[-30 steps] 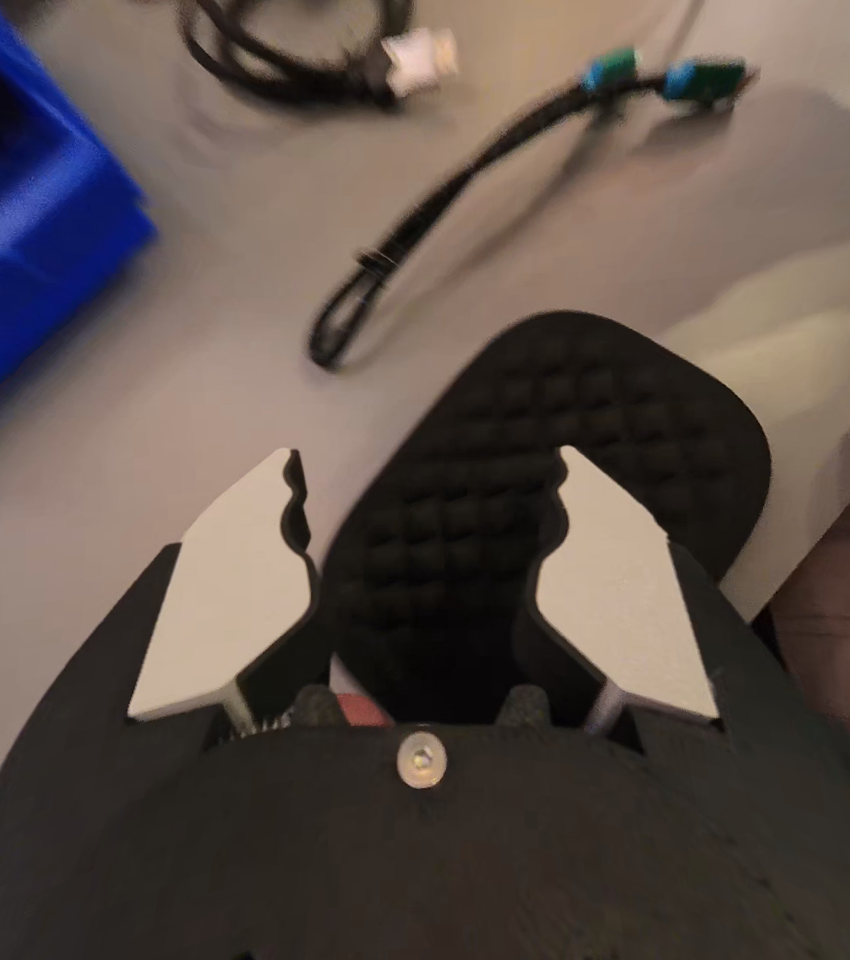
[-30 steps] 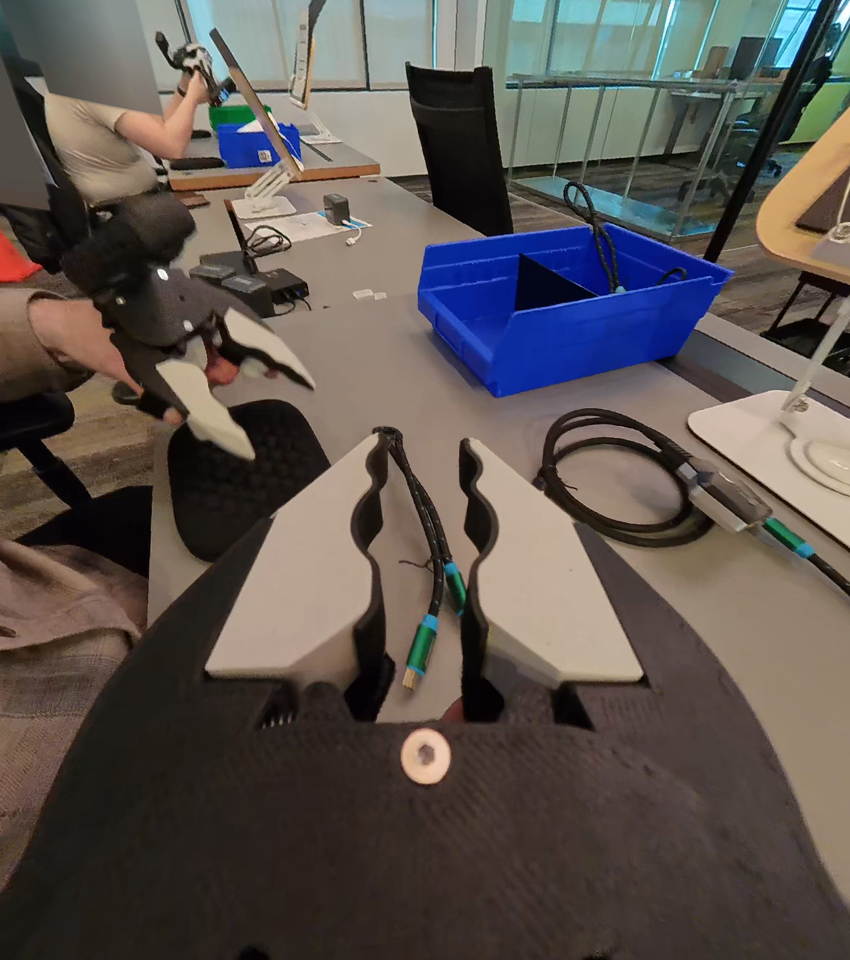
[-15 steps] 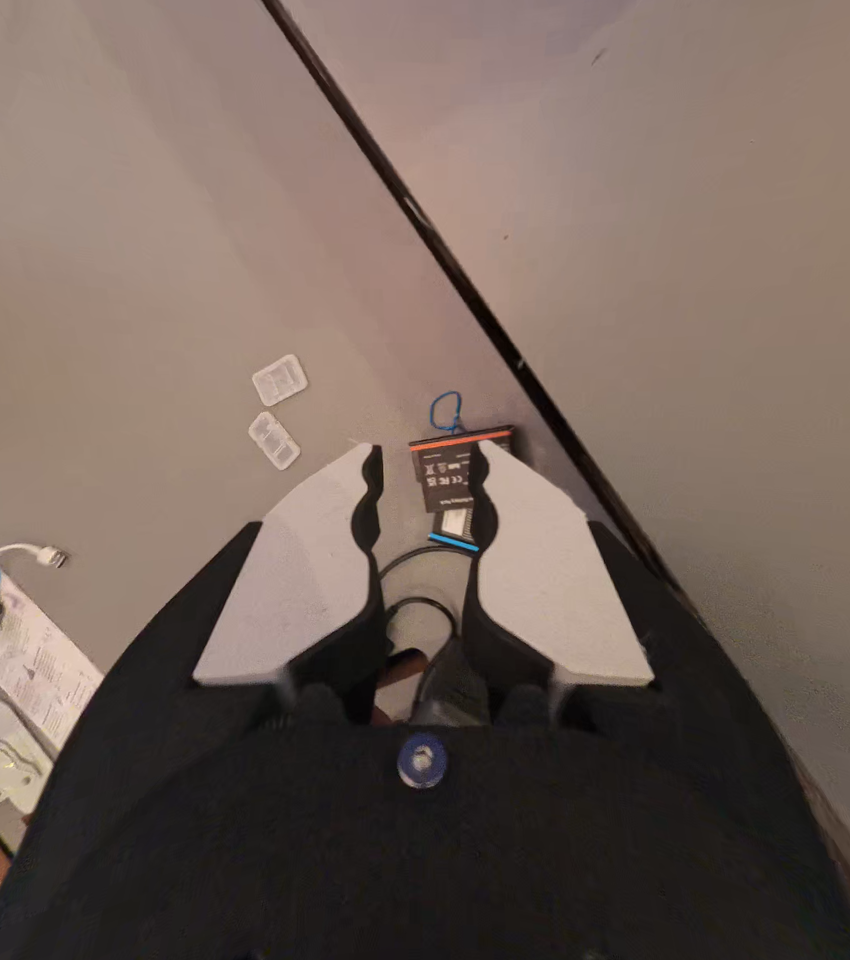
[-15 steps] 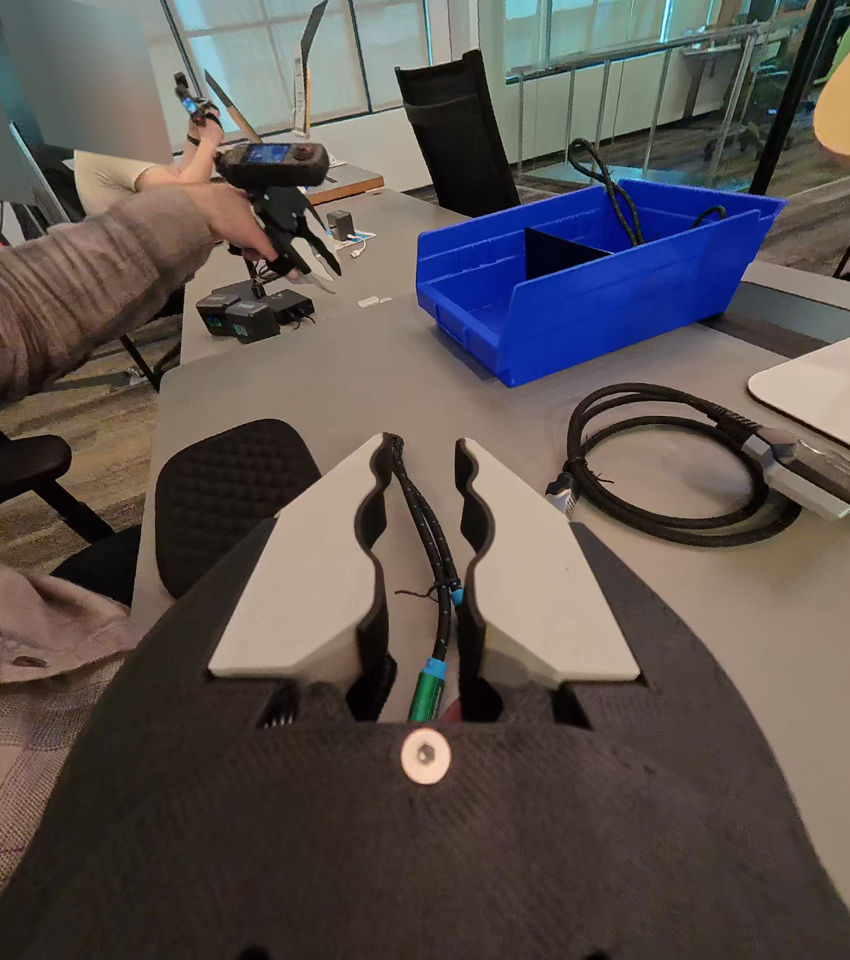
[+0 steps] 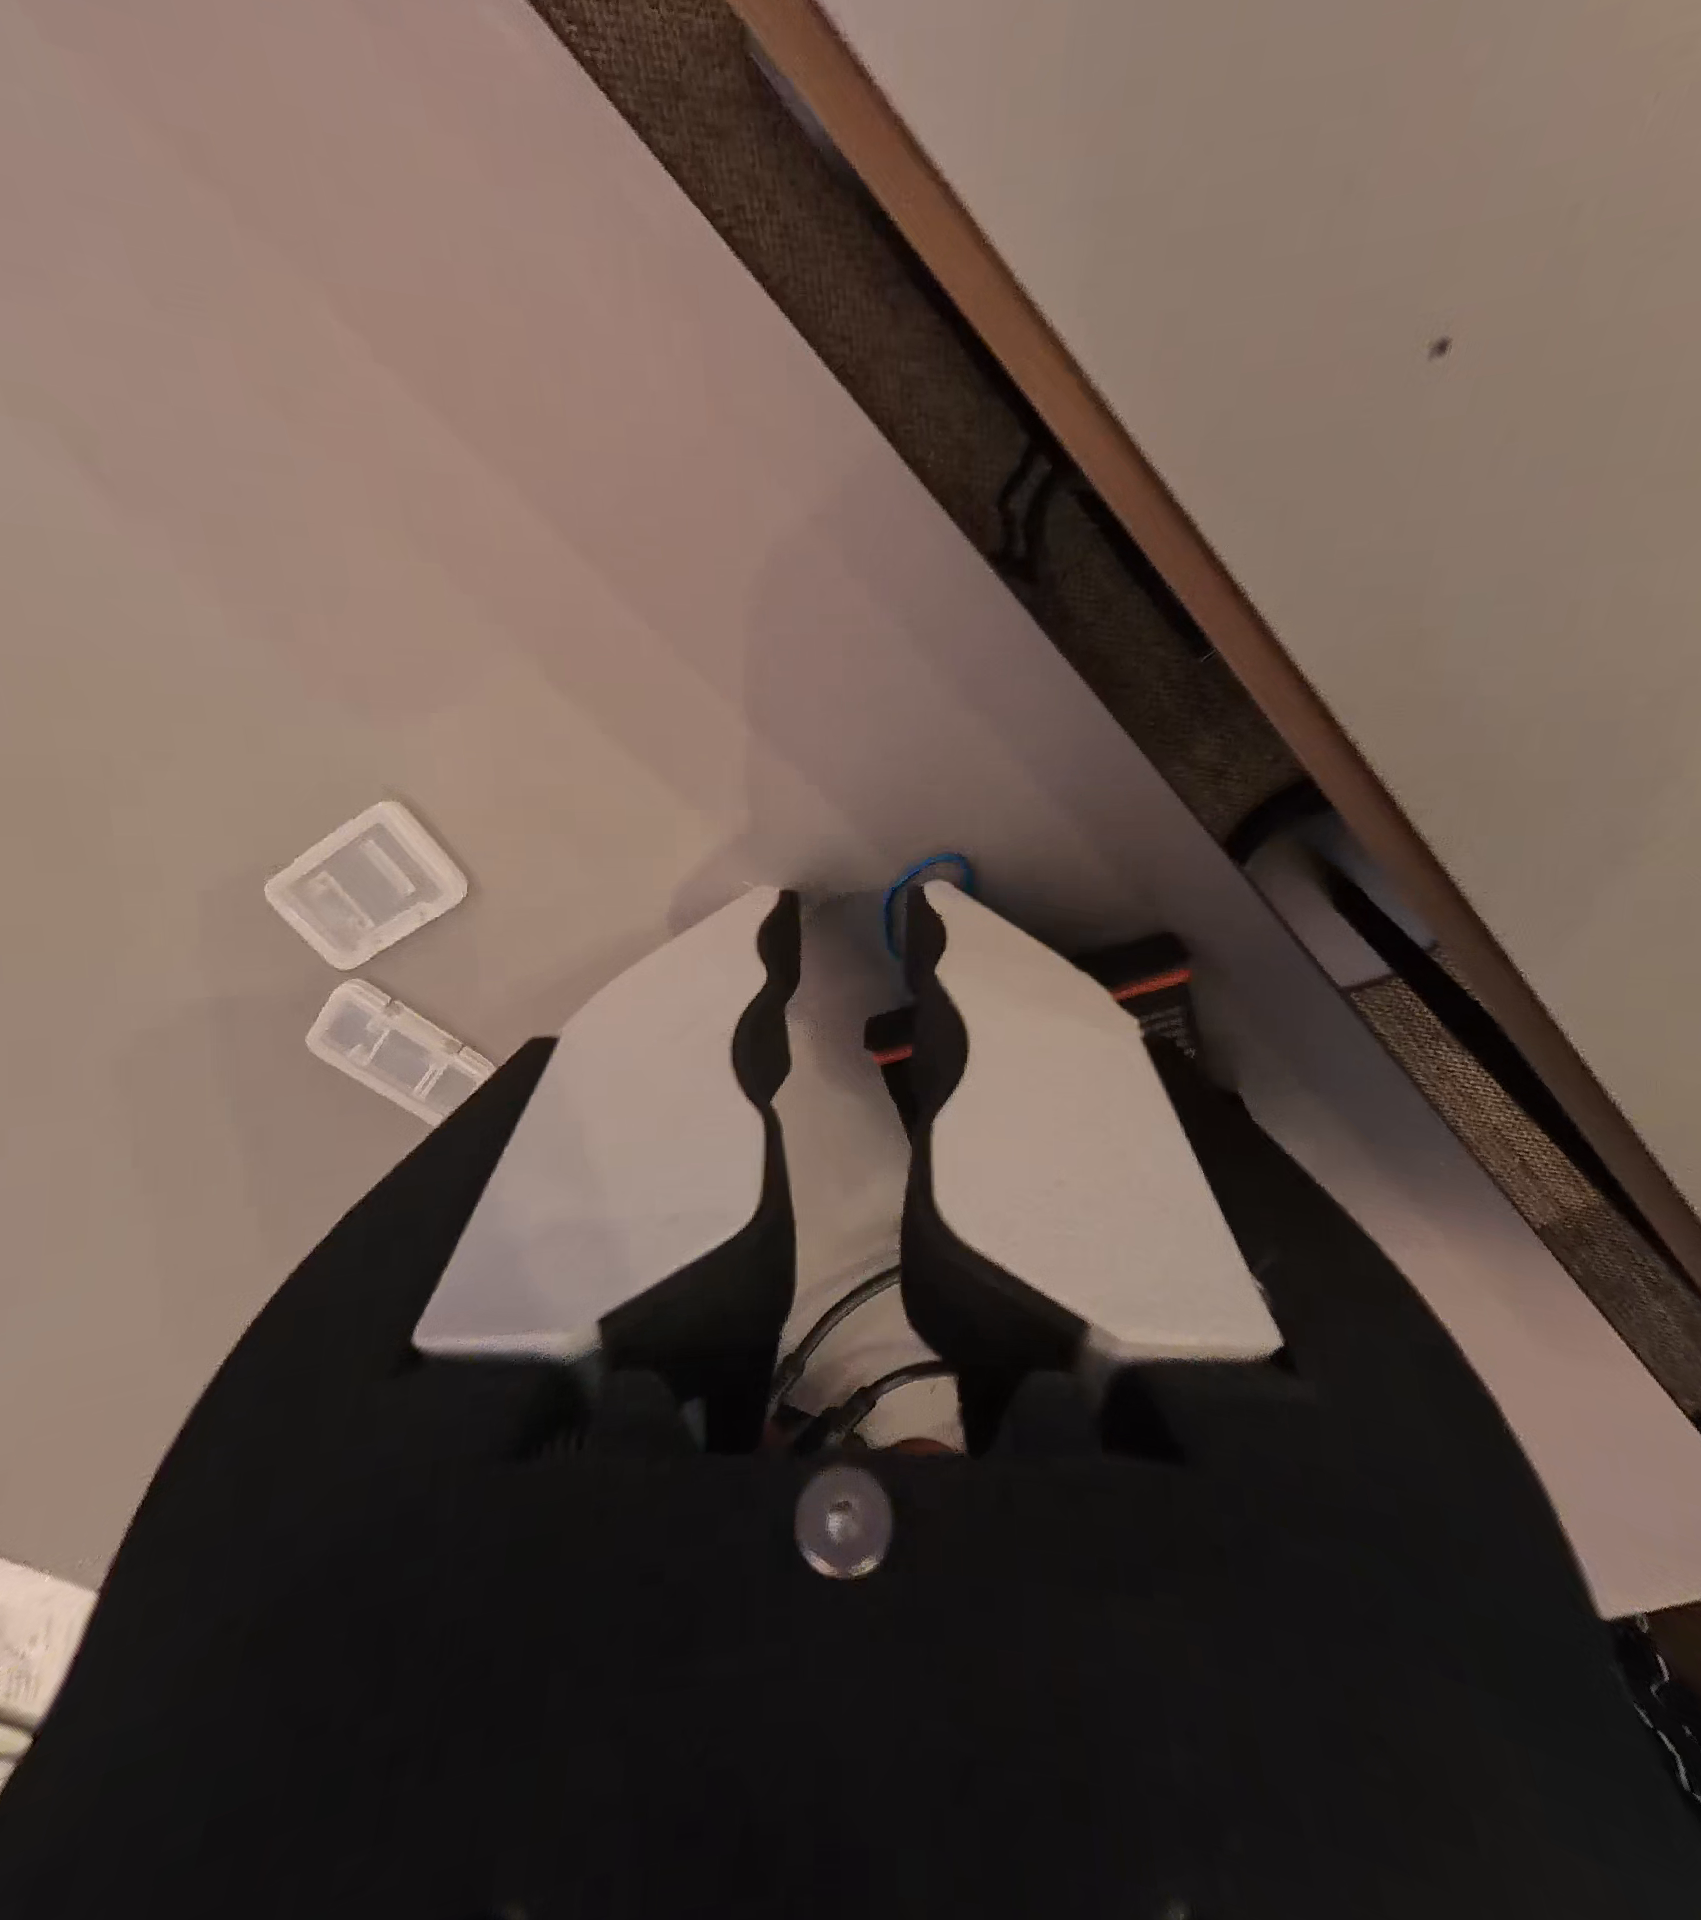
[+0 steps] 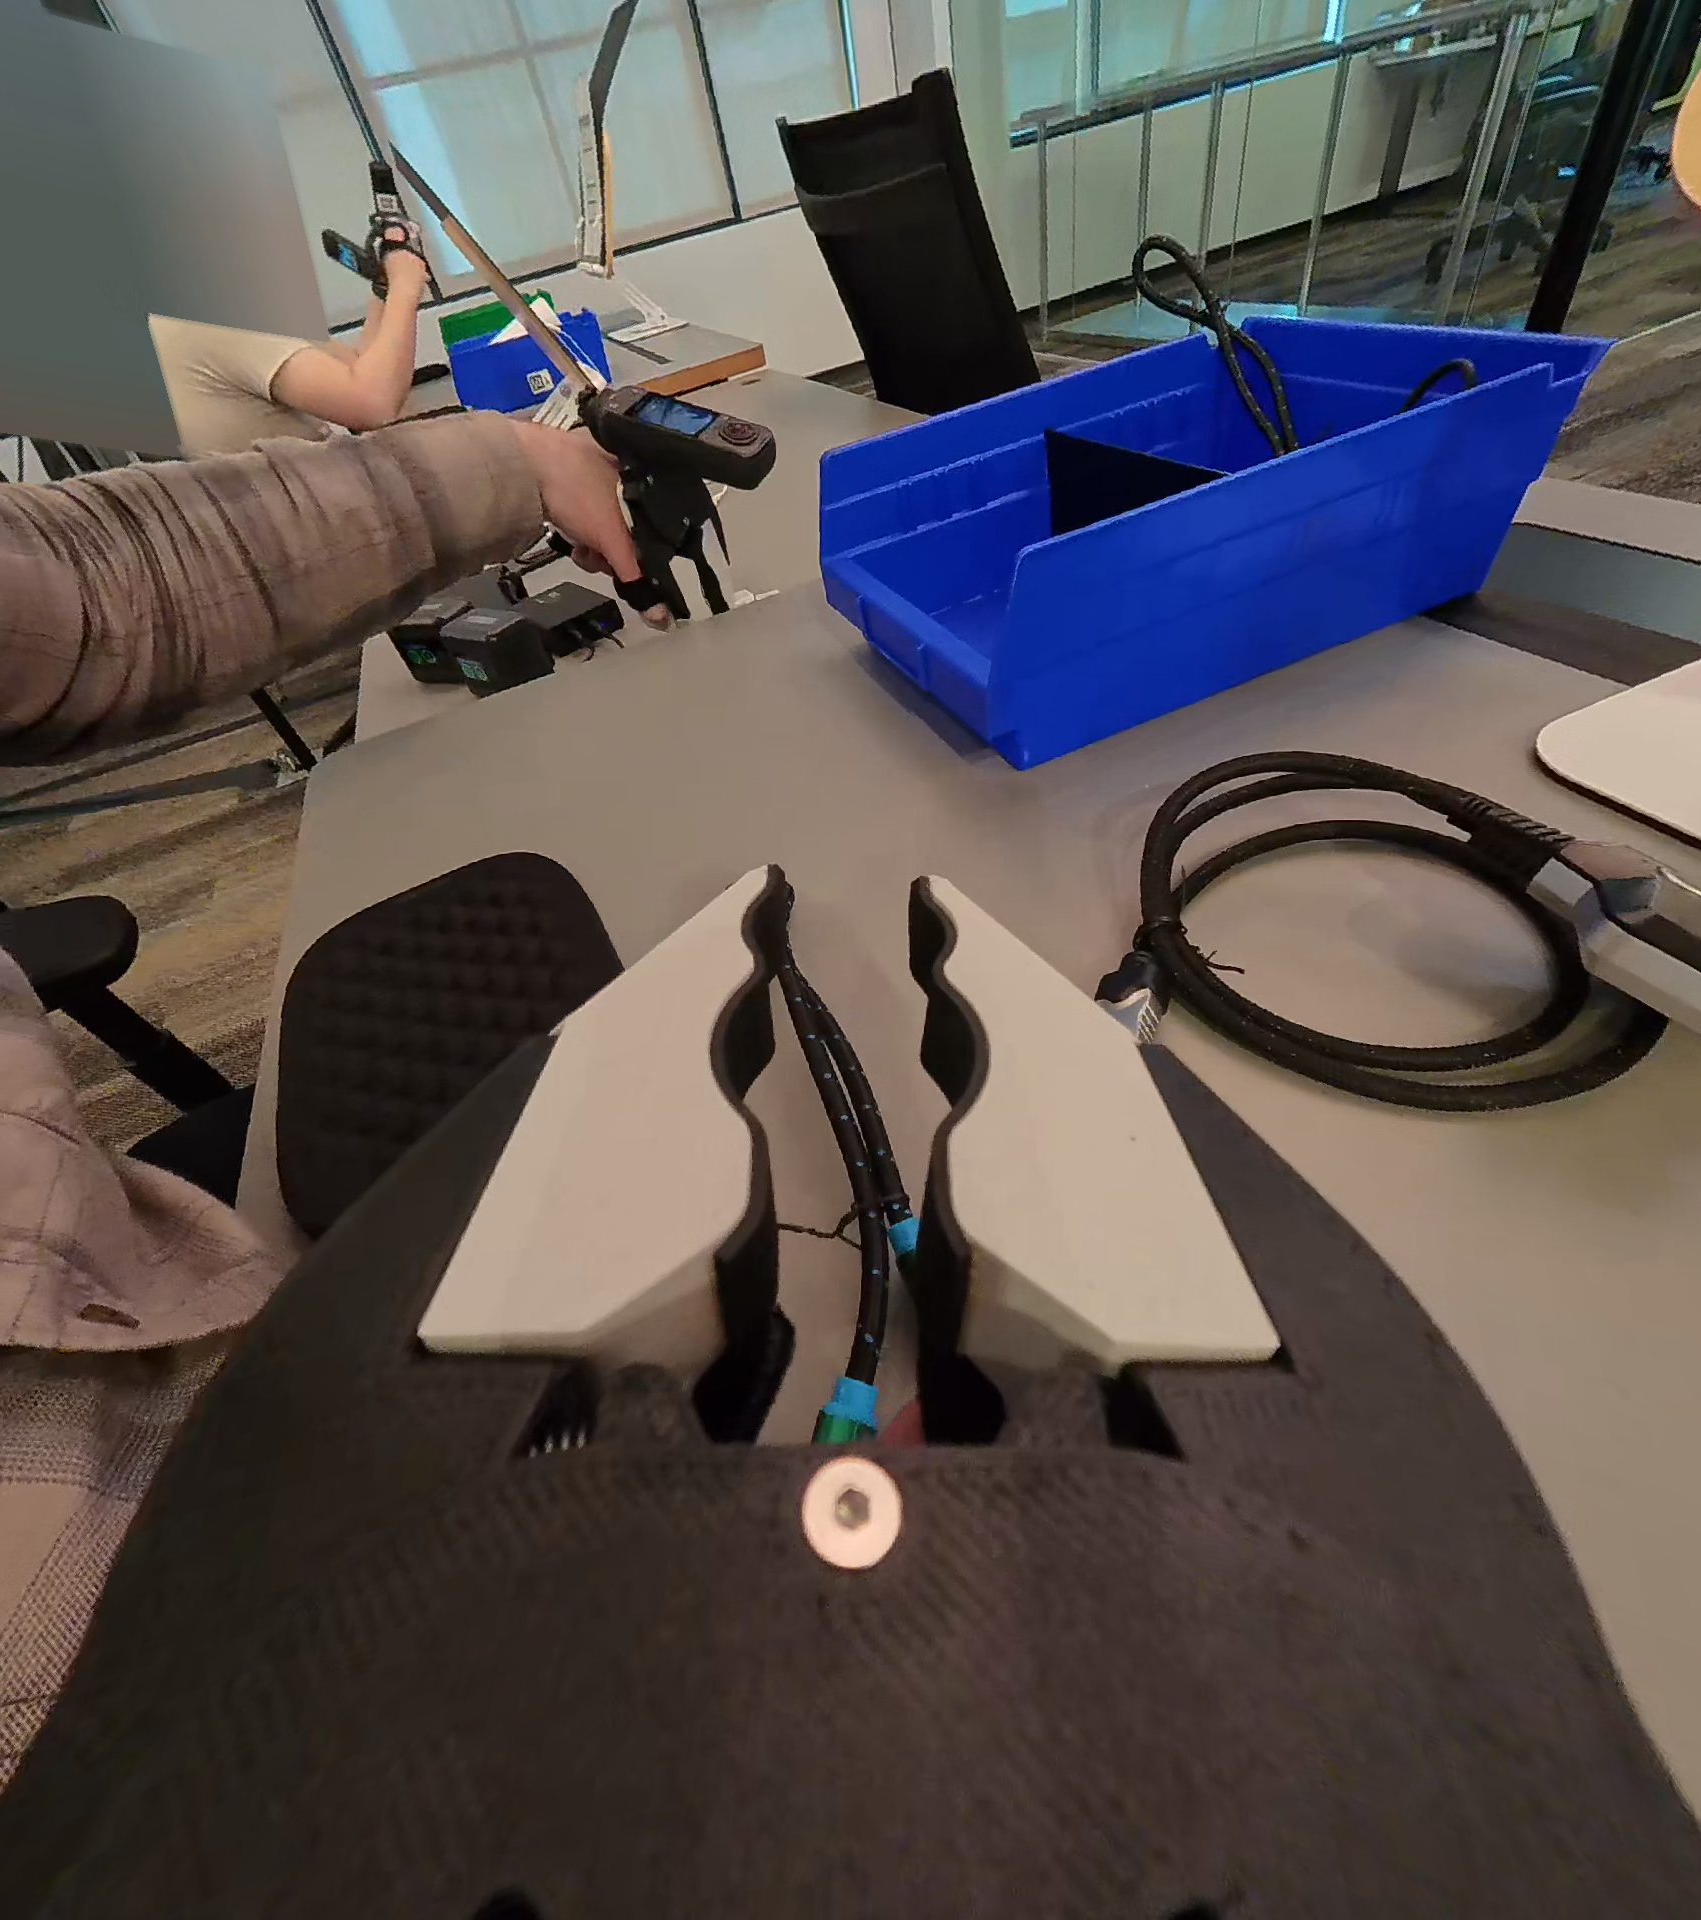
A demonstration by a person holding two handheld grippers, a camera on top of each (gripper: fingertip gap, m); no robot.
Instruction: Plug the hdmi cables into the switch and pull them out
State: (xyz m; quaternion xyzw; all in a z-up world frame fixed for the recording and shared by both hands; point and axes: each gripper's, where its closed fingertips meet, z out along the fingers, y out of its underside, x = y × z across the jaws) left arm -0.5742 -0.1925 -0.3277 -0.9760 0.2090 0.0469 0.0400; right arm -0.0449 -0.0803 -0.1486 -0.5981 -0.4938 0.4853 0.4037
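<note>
In the right wrist view my right gripper (image 6: pixel 846 881) is open low over the grey table. A black braided HDMI cable (image 6: pixel 856 1101) lies loose between its fingers, its green plug (image 6: pixel 841 1423) near the palm. The silver switch (image 6: pixel 1677 935) lies at the right with a coiled black cable (image 6: pixel 1345 1060) attached. My left gripper (image 6: pixel 669 540) is far off at the table's back left, pointing down. In the left wrist view the left gripper (image 5: pixel 851 894) is open and empty above a small black box with an orange stripe (image 5: pixel 1152 971), which its right finger partly hides.
A blue bin (image 6: pixel 1189 582) with cables stands at the back. A black textured pad (image 6: pixel 430 997) lies at the table's left edge, a white base (image 6: pixel 1698 748) at the right. Two clear plastic cases (image 5: pixel 368 894) lie left of the left gripper. A gap between tables (image 5: pixel 929 343) runs diagonally. The tips of one gripper are about 55 cm away from the tips of the other. The silver switch (image 6: pixel 1677 935) lies around 20 cm away from my right fingertips.
My left gripper swung from over the black pad to the far back left of the table, and its fingers narrowed. My right gripper slid forward along the cable, so the plug sits nearer the palm.
</note>
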